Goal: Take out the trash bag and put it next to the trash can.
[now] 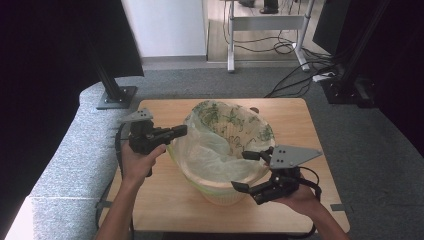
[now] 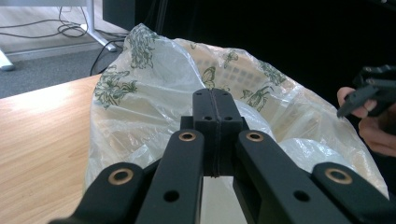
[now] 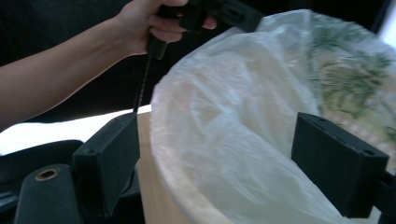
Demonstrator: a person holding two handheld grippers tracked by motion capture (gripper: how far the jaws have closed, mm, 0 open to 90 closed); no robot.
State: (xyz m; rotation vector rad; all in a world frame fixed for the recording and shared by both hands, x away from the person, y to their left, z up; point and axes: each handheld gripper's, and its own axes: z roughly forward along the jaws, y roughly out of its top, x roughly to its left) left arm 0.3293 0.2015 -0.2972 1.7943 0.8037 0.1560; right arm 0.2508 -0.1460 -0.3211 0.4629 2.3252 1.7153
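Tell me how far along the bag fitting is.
Done: the plastic bag sits inside the bin, its top standing above the rim. In hand: the left claw is shut at the bag's left edge; the right claw is open around the near edge. Left: folding the top over the rim.

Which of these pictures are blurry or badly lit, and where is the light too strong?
High view: sharp and evenly lit on the table, but both side edges fall into black. Left gripper view: the shut left gripper is crisp, the plastic bag behind it slightly soft, the background dark. Right gripper view: soft all over, the bag's near side pale and washed out, with blown-out white at lower left and the top right corner.
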